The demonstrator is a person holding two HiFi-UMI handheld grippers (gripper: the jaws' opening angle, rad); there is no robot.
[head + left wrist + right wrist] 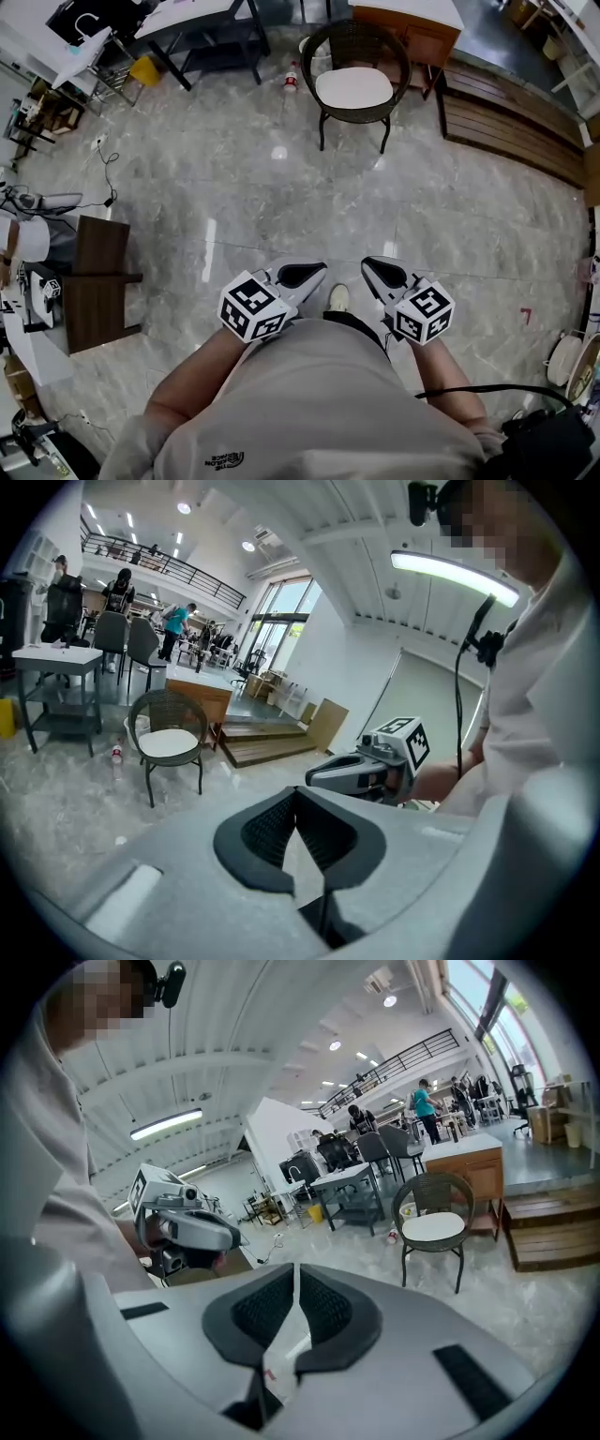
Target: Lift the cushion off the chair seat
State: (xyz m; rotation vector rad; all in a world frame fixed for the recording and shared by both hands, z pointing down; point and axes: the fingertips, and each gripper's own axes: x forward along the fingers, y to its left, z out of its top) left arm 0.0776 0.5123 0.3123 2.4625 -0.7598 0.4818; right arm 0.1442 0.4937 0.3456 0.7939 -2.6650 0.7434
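Both tools sit low and near, right in front of the person. The left hand-held gripper (305, 274) has its jaws pressed together on nothing, and the right hand-held gripper (380, 270) is pressed together too, also empty. Far across the marble floor (234, 187) stands the dark wicker chair (361, 42). The white cushion (353, 88) lies flat on its seat, well apart from both. A bottle (291, 79) stands just left of the chair.
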